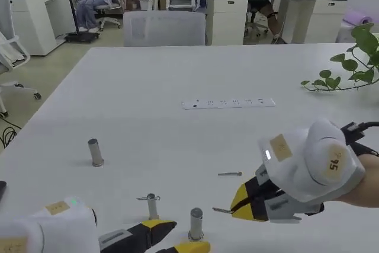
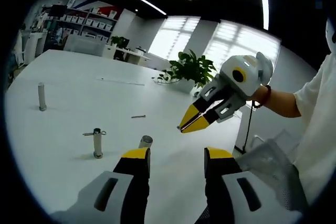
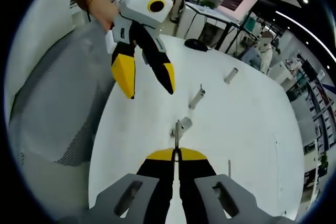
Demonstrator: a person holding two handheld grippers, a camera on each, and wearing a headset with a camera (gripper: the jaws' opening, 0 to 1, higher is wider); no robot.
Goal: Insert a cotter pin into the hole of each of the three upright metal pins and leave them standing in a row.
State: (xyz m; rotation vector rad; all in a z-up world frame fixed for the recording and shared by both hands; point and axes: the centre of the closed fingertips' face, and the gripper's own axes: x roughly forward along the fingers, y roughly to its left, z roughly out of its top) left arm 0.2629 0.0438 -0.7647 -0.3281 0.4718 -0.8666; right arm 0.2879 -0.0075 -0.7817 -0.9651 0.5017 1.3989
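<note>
One cotter pin [image 3: 177, 129] in right tongs [image 3: 177, 155] — left tongs [image 2: 177, 155] wide — probably power strip [image 1: 228, 103] beyond.

Right gripper [image 1: 235, 208] pinches a cotter pin [image 1: 222, 210] near 3 upright metal pins [image 1: 196, 223].

I see a white table [image 1: 177, 140], silver-grey metal pins [image 1: 95, 151]. Left gripper [image 2: 176, 157] and right gripper [image 1: 235, 207]: white shells, black jaws, yellow tips. Green plant [image 1: 368, 42] far right.
</note>
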